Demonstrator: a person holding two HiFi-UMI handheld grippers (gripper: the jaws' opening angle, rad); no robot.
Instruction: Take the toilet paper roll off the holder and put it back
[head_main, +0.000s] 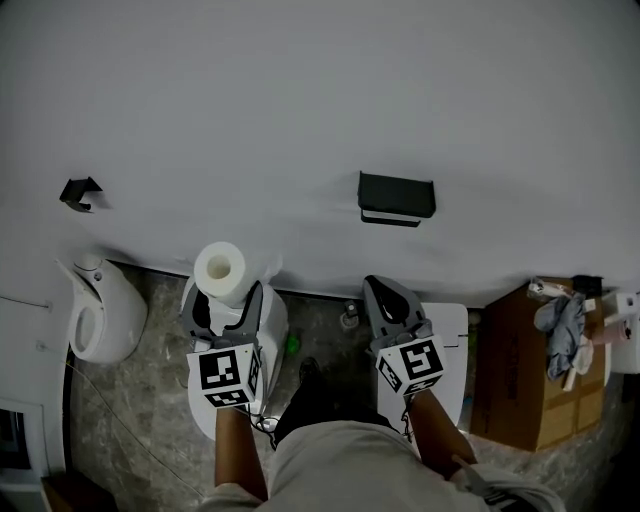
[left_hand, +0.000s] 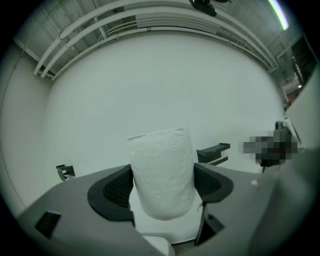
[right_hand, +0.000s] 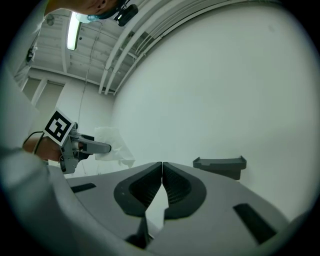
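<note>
Here, left tongs (left_hand: 162, 184) clamp the toilet paper roll (left_hand: 161, 162); right tongs (right_hand: 162, 174) closed, empty.

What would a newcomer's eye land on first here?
The white toilet paper roll, clamped upright between the jaws of the left gripper, sits low at left in the head view. Next comes the black holder on the pale wall, with no roll on it. Below it, the right gripper is shut and empty.

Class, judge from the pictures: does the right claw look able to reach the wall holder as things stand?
Probably yes: the right claw, shut and empty, points toward the holder with nothing between them; the roll sits off in the left claw.
</note>
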